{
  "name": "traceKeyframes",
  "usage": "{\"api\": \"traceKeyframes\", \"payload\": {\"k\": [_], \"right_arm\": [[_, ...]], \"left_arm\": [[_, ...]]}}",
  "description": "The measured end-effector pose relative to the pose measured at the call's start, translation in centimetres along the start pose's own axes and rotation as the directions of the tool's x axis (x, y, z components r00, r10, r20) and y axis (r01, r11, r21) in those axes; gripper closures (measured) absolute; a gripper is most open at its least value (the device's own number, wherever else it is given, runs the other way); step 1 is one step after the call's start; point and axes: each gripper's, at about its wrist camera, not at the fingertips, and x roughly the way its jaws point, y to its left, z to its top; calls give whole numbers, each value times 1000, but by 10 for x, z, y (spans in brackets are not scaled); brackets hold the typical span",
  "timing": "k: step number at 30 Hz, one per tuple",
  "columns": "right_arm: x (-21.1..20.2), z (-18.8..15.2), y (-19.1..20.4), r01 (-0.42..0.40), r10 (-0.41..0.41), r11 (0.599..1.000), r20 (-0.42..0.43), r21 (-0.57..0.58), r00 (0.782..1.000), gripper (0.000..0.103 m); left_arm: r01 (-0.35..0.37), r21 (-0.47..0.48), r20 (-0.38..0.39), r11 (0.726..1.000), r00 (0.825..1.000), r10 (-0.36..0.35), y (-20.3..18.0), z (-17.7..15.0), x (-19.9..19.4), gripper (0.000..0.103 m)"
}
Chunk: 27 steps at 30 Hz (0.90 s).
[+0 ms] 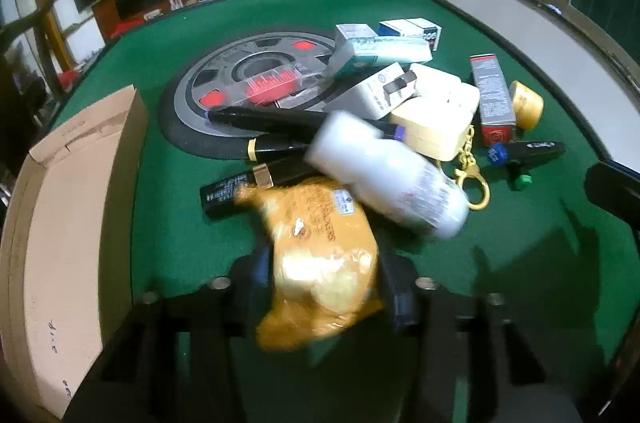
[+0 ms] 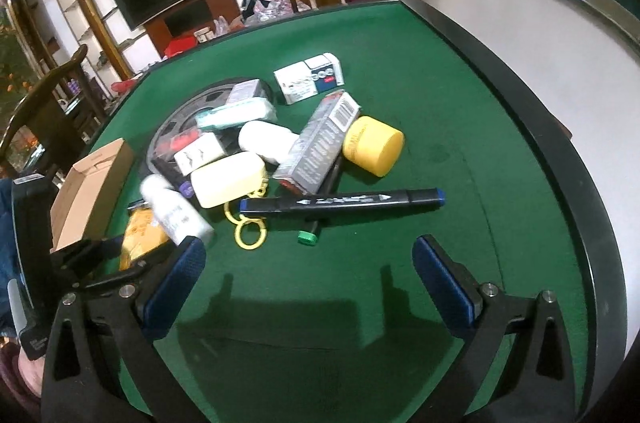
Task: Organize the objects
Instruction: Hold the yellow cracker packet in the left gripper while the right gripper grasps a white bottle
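My left gripper (image 1: 324, 287) is shut on an orange snack packet (image 1: 320, 255), held just above the green table; the packet also shows in the right wrist view (image 2: 140, 231). A white bottle (image 1: 392, 175) lies beside it, blurred. Behind it is a heap: black markers (image 1: 264, 119), a cream case with a gold clasp (image 1: 432, 131), white boxes (image 1: 380, 91), a grey carton (image 1: 492, 95) and a yellow jar (image 1: 528, 103). My right gripper (image 2: 308, 283) is open and empty over bare felt, in front of a black marker (image 2: 340, 201).
An open cardboard box (image 1: 76, 207) stands at the left of the table, next to my left gripper. A round grey disc (image 1: 248, 79) lies under the heap. The table's raised black rim (image 2: 540, 127) runs along the right, with a wall behind.
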Motion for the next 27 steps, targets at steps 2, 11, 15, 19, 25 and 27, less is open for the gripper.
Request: {"api": "traceKeyframes", "payload": {"k": [2, 11, 15, 19, 25, 27], "right_arm": [[-1, 1, 6, -21, 21, 1000, -6, -22, 1000, 0], [25, 9, 63, -163, 142, 968, -120, -192, 983, 0], [46, 10, 91, -153, 112, 942, -149, -297, 982, 2], [72, 12, 118, -101, 29, 900, -174, -425, 984, 23], [101, 9, 140, -51, -71, 864, -222, -502, 972, 71], [98, 6, 140, -53, -69, 870, -227, -490, 971, 71]], "left_arm": [[34, -28, 0, 999, 999, -34, 8, -5, -7, 64], [116, -118, 119, 986, 988, -102, 46, -32, -79, 64], [145, -161, 161, 976, 980, -119, 70, -45, -110, 64], [167, -203, 169, 965, 977, -133, 91, -55, -119, 64], [141, -213, 180, 967, 978, -103, 109, -69, -125, 64], [138, -224, 184, 965, 978, -98, 112, -72, -126, 64]]}}
